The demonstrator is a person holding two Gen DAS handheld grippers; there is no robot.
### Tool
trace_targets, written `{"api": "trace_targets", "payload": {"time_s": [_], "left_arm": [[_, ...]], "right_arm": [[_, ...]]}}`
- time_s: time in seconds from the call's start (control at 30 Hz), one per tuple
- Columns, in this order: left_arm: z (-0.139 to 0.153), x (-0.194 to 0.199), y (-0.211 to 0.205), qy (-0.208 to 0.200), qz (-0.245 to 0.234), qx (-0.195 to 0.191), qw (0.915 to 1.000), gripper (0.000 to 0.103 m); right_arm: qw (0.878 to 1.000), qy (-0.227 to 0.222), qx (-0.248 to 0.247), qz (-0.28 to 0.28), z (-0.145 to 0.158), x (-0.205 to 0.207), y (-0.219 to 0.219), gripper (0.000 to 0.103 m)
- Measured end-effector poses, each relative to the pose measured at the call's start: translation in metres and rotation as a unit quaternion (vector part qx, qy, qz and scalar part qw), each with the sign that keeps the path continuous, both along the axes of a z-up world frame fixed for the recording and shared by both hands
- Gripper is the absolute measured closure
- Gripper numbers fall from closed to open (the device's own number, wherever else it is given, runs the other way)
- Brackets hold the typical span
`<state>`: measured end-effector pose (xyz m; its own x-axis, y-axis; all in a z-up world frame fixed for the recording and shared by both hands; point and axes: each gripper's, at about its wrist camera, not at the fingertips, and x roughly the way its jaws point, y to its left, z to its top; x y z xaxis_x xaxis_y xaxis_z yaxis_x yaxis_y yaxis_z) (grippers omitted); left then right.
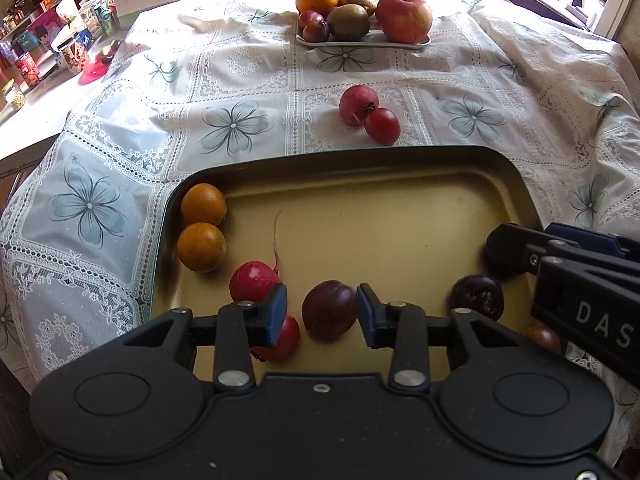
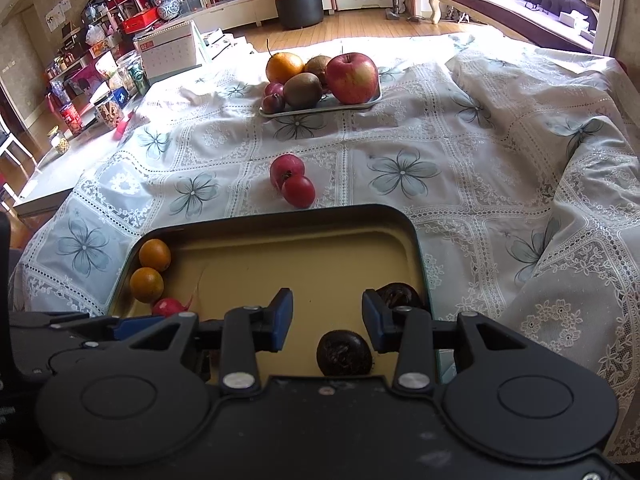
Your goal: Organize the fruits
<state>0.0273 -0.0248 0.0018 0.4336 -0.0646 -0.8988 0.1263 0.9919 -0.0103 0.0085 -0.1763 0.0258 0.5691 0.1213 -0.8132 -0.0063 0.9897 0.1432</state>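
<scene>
Two oranges point(image 1: 203, 227) sit at the left end of the tray point(image 1: 360, 160), then a radish point(image 1: 254, 281). Next comes a dark plum point(image 1: 329, 309), right between the spread fingers of the left gripper point(image 1: 321, 312), not squeezed yet. To do it well, I would close slowly around the plum's middle. Farthest right, the right gripper point(image 2: 327, 322) is spread too, holding nothing, above a dark round fruit point(image 2: 343, 353).
</scene>
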Motion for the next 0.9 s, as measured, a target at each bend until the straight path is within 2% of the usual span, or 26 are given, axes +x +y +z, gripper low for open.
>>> {"api": "trace_targets", "payload": {"time_s": [0.47, 0.77, 0.9], "left_arm": [[0.009, 0.015, -0.001, -0.02, -0.001, 0.009, 0.9998, 0.056], [0.017, 0.047, 0.014, -0.037, 0.028, 0.02, 0.9987, 0.056], [0.013, 0.064, 0.023, -0.035, 0.041, 0.025, 0.9982, 0.056]], "right_arm": [[1.0, -0.004, 0.01, -0.005, 0.009, 0.024, -0.006, 0.061], [1.0, -0.006, 0.003, -0.016, 0.012, 0.066, -0.004, 0.061], [1.0, -0.007, -0.012, -0.018, 0.006, 0.089, 0.006, 0.057]]}}
